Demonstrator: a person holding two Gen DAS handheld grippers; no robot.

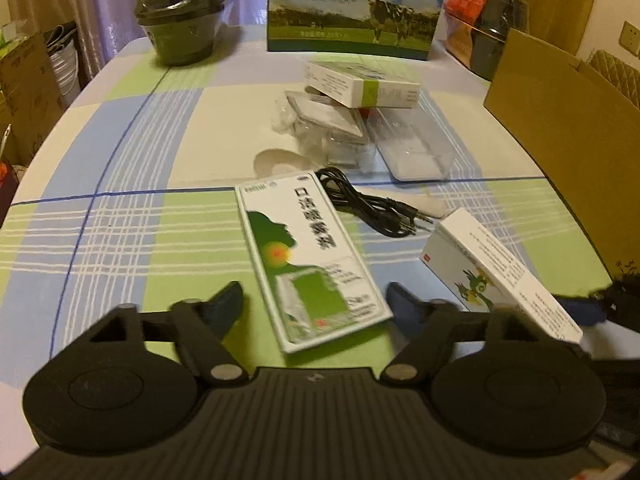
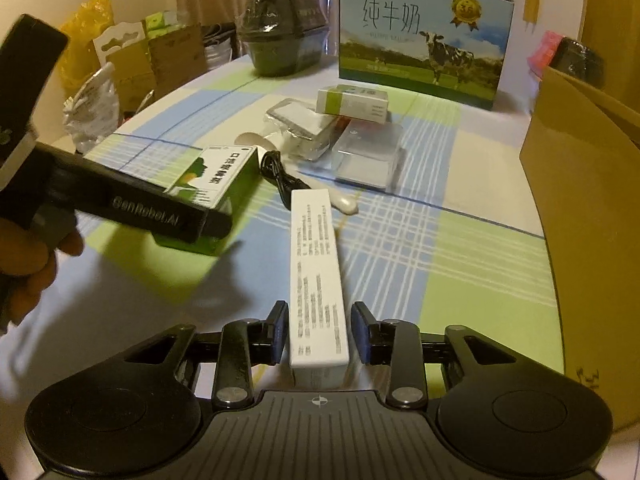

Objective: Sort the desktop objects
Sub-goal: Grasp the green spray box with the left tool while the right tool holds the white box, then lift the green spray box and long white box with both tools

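**Sorting barely begun: two boxes lined up for the fingers**

Little sorting can be counted as done. The desk [image 2: 472, 248], under its checked cloth, is strewn with loose items, and nothing can be seen placed in the cardboard box [image 2: 580, 208] at the right edge; its inside is hidden.

The right gripper [image 2: 320, 330] is set low over the long white box [image 2: 318, 276], fingers parted a little wider than the box, one pad on each side of its near end. A gap shows on both sides, so no grip is judged to be made. The box is narrow, white, covered in small print, lying pointing away from the camera; in the left wrist view a bird picture is seen on its side face.

The left gripper [image 1: 314, 304] is spread wide, its fingers flanking the near end of the green-and-white box [image 1: 308, 260], nothing held. That box is flat, with a green silhouette and an orange spot on its face.

Left to be handled: the black cable [image 1: 360, 204] coiled just beyond the boxes, a white spoon-like piece [image 2: 348, 204] beside it, clear plastic cases [image 1: 412, 148], and another green-striped box [image 1: 360, 84] resting atop that pile. The milk carton [image 1: 356, 8] and wrapped dark pot [image 1: 180, 20] stand at the far edge.
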